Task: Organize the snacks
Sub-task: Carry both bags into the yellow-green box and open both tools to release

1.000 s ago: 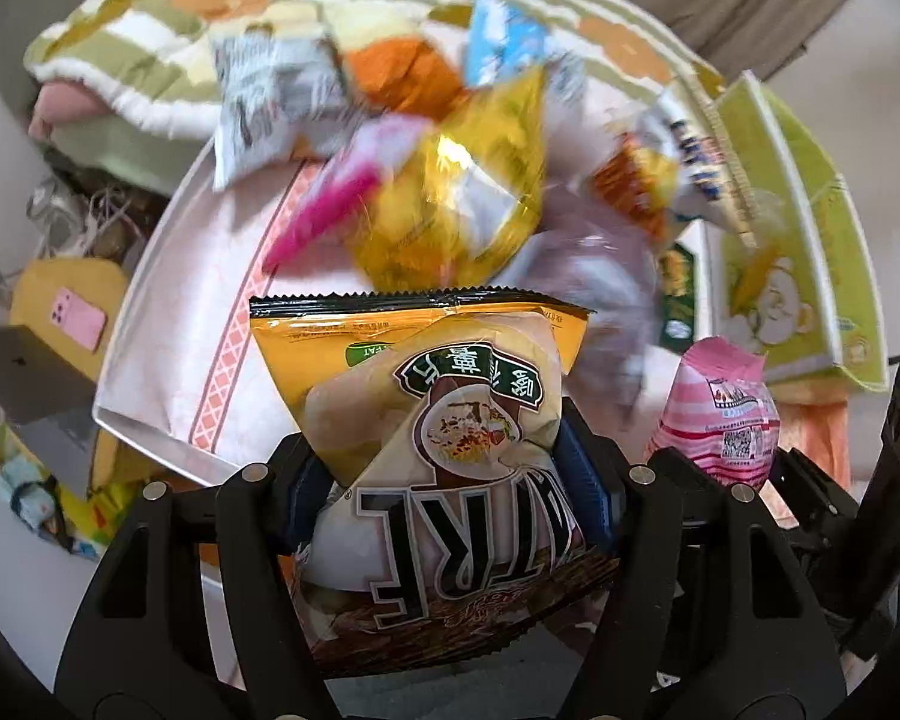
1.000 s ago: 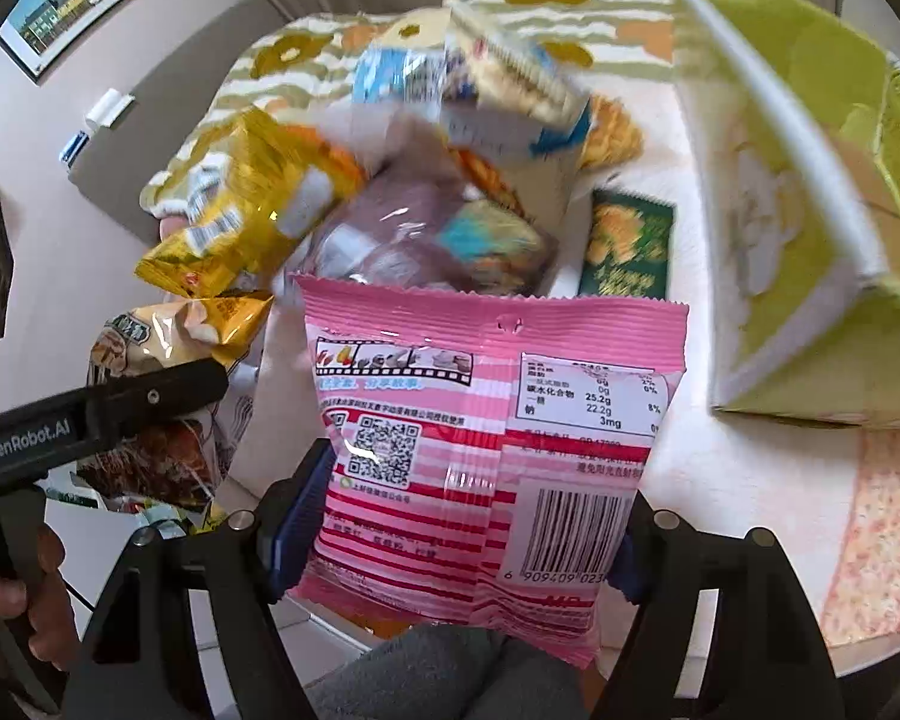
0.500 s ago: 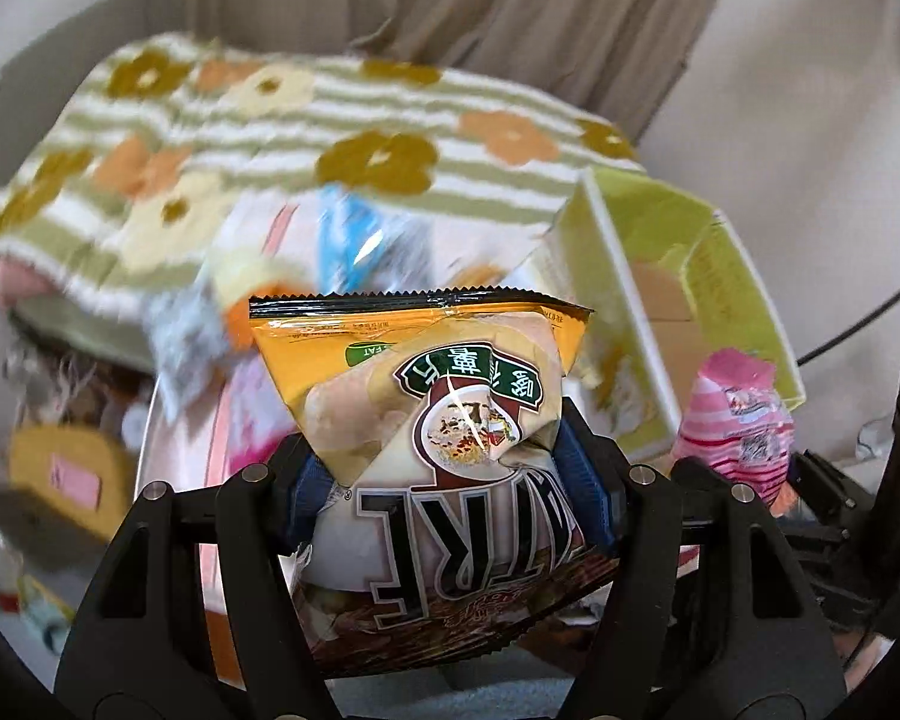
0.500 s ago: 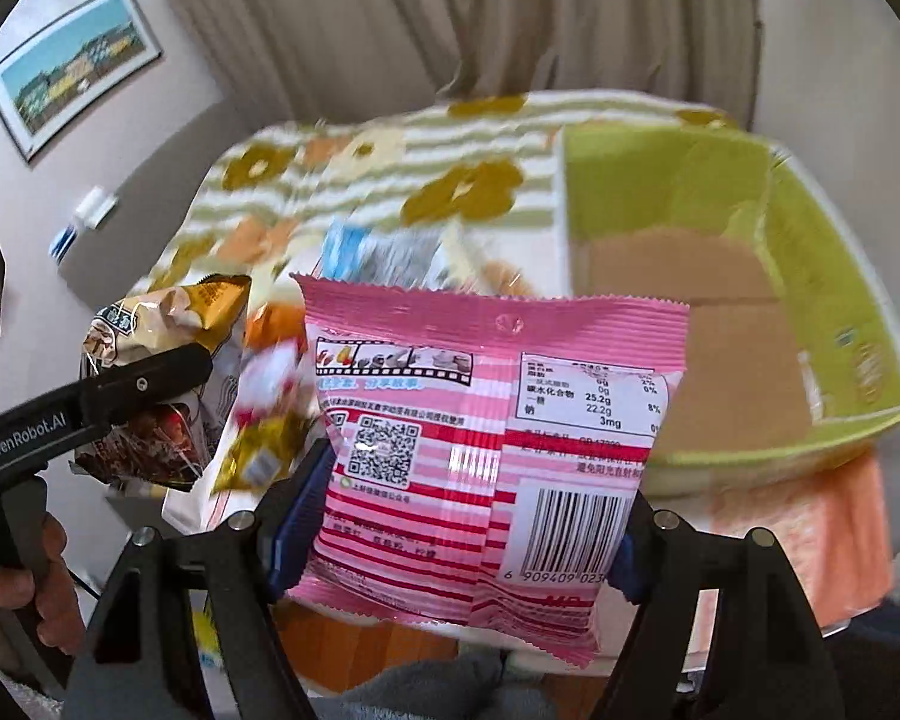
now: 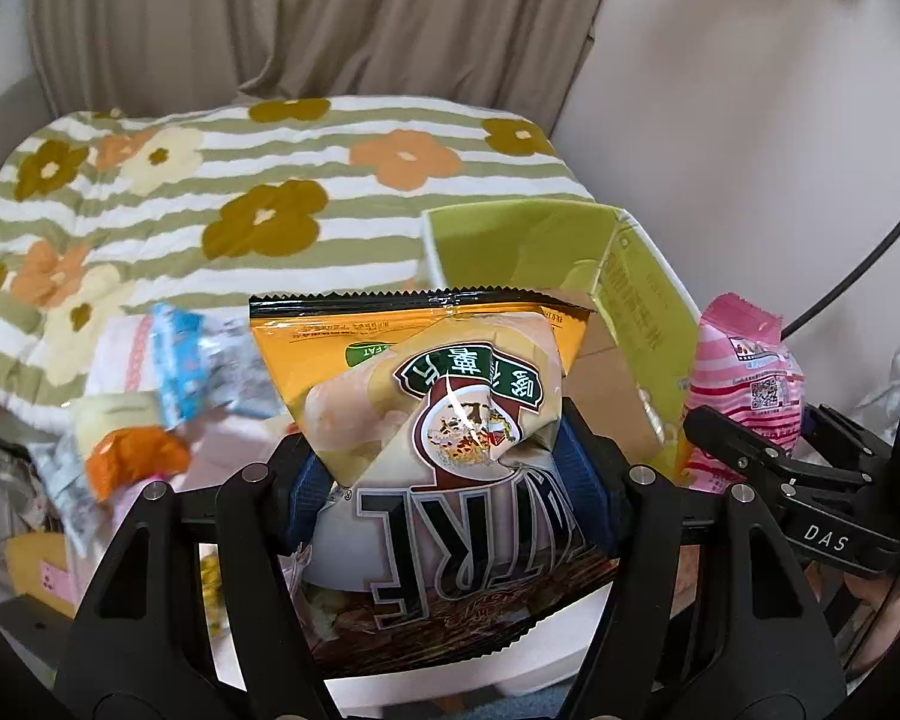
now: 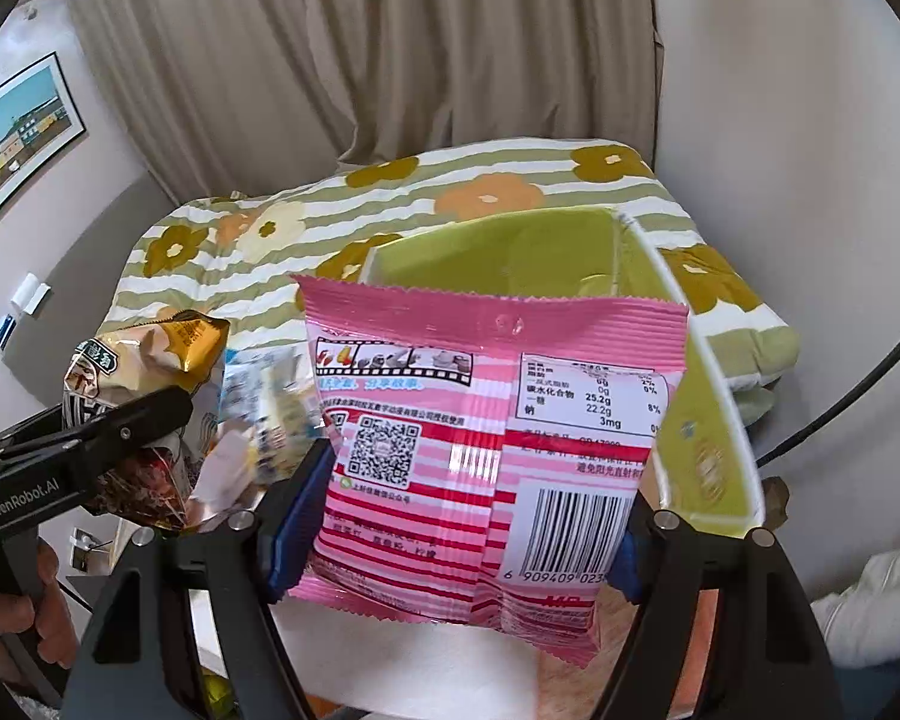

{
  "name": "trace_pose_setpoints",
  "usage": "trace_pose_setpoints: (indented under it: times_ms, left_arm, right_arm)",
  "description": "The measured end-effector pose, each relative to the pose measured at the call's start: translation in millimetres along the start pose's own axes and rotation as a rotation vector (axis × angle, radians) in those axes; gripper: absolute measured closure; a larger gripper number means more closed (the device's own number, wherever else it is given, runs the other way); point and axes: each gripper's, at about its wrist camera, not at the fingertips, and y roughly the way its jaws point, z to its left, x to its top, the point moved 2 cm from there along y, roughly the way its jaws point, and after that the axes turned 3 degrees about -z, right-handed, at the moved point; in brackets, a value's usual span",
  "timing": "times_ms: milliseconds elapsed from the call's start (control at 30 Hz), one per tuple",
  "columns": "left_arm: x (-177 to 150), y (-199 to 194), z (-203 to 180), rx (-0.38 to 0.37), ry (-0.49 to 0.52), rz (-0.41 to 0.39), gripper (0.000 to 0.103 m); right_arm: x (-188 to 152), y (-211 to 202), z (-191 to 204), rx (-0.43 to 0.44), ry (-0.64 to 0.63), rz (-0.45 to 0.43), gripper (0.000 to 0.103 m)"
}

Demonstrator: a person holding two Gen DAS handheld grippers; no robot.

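Observation:
My left gripper (image 5: 447, 504) is shut on an orange and brown chip bag (image 5: 444, 420), held upright in front of the camera. My right gripper (image 6: 450, 516) is shut on a pink striped snack bag (image 6: 486, 438). Each bag shows in the other view too: the pink bag (image 5: 744, 384) at the right of the left wrist view, the chip bag (image 6: 138, 372) at the left of the right wrist view. A green open cardboard box (image 5: 546, 252) stands behind the bags, also in the right wrist view (image 6: 510, 252). Both bags are lifted near its opening.
Several loose snack packets (image 5: 168, 396) lie in a blurred pile at the left on a white table (image 6: 450, 666). A striped flowered blanket (image 5: 210, 192) covers the bed behind. Curtains (image 6: 390, 60) and a wall are beyond.
Both grippers have risen and tilted up with their bags. The snack pile has dropped low and left, and the green box's opening now faces the cameras.

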Motion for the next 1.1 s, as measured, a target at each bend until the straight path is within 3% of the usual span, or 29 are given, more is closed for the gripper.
trace_pose_setpoints:
  times_ms: [400,500,533,567,800,1100]
  left_arm:
    - [9.3,96.3,-60.4,0.063,-0.001,0.11,0.038]
    - [7.7,112.8,-65.3,0.073,0.025,0.13,0.024]
    - [7.0,117.6,-67.5,0.082,0.031,0.137,0.011]
    - [7.1,120.0,-68.8,0.088,0.031,0.139,0.002]
    - [8.4,117.7,-61.3,0.109,0.023,0.148,0.002]
    - [7.2,87.2,-42.6,0.107,-0.024,0.114,0.002]
  right_arm:
    - [25.5,26.8,-64.2,0.036,-0.026,0.065,0.03]
    - [27.4,34.1,-73.4,0.048,-0.022,0.079,0.03]
    - [28.3,36.3,-76.2,0.05,-0.02,0.083,0.03]
    - [28.7,37.3,-78.5,0.051,-0.017,0.086,0.03]
    - [31.6,43.2,-89.4,0.04,-0.022,0.107,0.03]
    - [23.8,56.4,-71.0,0.066,-0.113,0.164,0.03]
